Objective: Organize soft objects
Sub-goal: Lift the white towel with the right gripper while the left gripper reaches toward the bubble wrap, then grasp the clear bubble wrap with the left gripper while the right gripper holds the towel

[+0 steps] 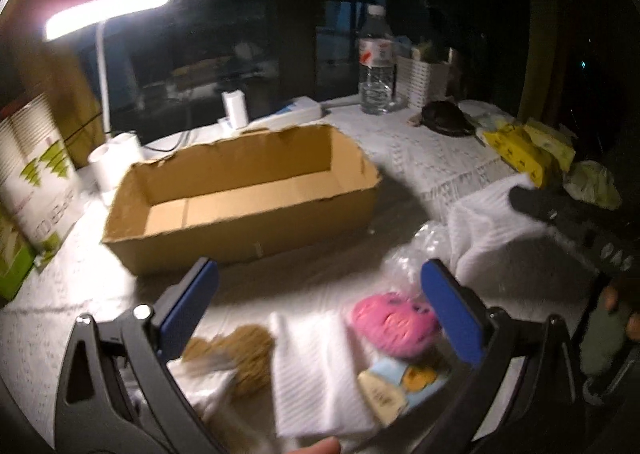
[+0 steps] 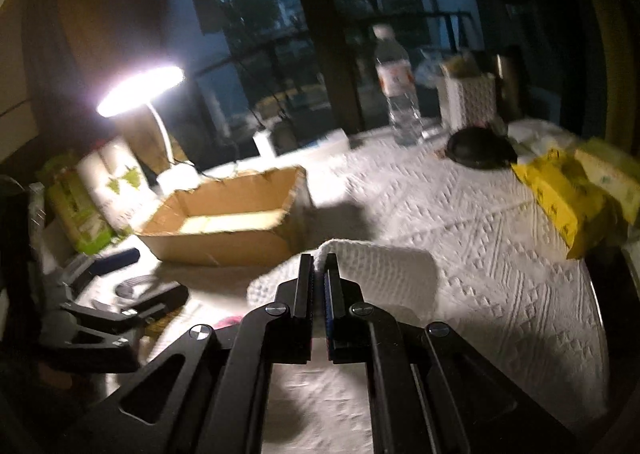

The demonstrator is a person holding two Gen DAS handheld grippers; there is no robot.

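A: White towel (image 2: 380,274) is lifted above the bench (image 2: 500,254), pinched in the closed jaws of the right gripper (image 2: 319,282).

B: And the left gripper (image 1: 320,302)?

A: Its jaws are wide open over a pink toy (image 1: 394,324), near the cardboard box (image 1: 248,193).

Night outside tall dark windows (image 2: 280,13), lit tower blocks beyond. Lit white desk lamp (image 1: 108,9) at back left, glaring over a desk (image 2: 460,234) under a white embossed cloth. Brown wall (image 2: 100,13) at left. Dark window frame (image 1: 296,13) upright at centre.
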